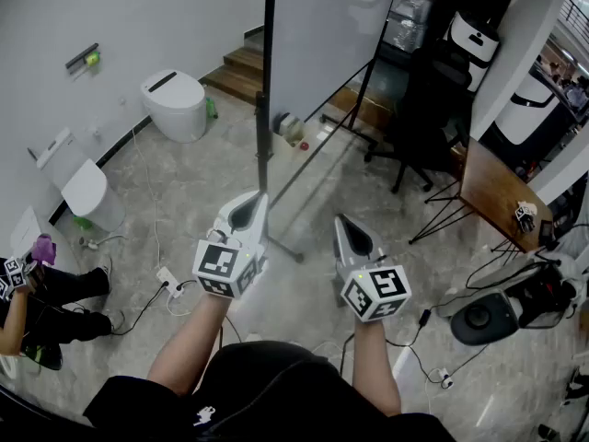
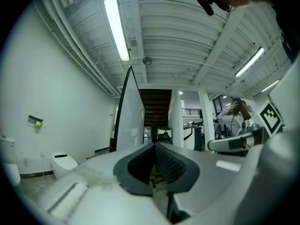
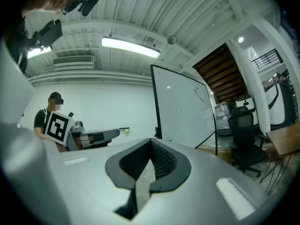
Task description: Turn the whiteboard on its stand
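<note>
1. Both grippers wait empty before the turn. My left gripper [image 1: 260,201] and right gripper [image 1: 340,221] hang with fingers pressed together and nothing between them, well short of the whiteboard [image 1: 322,35] at 12 o'clock. Reaching in like this, I judge they would only nudge the frame, not grip it.
2. The board stands nearly edge-on to me on its black post [image 1: 267,81]. A push at one side could roll or tip the stand rather than turn the board.
3. An office chair [image 1: 419,122] sits close by at 1 o'clock, and a swinging board edge may strike it.
4. A power strip [image 1: 168,282] and its cable lie on the floor at 9 o'clock, a trip risk as I step in.
</note>
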The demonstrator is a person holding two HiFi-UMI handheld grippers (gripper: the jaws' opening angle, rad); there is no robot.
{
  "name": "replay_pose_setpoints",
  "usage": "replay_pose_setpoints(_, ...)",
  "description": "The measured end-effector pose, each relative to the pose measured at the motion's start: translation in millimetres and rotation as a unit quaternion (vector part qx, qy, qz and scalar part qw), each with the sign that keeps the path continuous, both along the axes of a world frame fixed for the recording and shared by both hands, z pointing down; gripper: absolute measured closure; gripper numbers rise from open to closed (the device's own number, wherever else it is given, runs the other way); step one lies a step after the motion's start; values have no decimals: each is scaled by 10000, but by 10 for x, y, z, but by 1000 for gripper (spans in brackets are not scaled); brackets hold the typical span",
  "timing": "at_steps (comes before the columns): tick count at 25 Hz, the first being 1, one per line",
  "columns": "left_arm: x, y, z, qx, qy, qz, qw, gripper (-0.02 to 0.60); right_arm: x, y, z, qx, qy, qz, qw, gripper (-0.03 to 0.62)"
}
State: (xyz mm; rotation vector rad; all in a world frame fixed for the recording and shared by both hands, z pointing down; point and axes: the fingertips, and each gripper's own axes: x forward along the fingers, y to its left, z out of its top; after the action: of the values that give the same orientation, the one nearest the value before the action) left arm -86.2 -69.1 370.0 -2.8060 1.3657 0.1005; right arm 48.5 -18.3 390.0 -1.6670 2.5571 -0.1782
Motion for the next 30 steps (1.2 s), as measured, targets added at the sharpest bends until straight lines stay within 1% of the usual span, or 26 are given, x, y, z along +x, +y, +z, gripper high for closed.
replay_pose_setpoints(9, -24, -46, -18, -11, 48, -98, 9999, 578, 50, 8, 4, -4, 39, 52, 10000, 586)
replay_pose_setpoints(16, -44, -21, 75, -37, -77, -56, 9999, 578, 99, 49, -6, 7, -172, 103, 9998, 586)
replay_pose_setpoints(23, 46, 25, 92, -54, -68, -5, 10000, 578, 196, 97, 34, -30, -214, 118, 9997, 586)
replay_pose_setpoints(30, 121, 61, 106, -77, -71, -86, 9999, 578, 267, 149, 70, -25, -194, 54, 9998, 586)
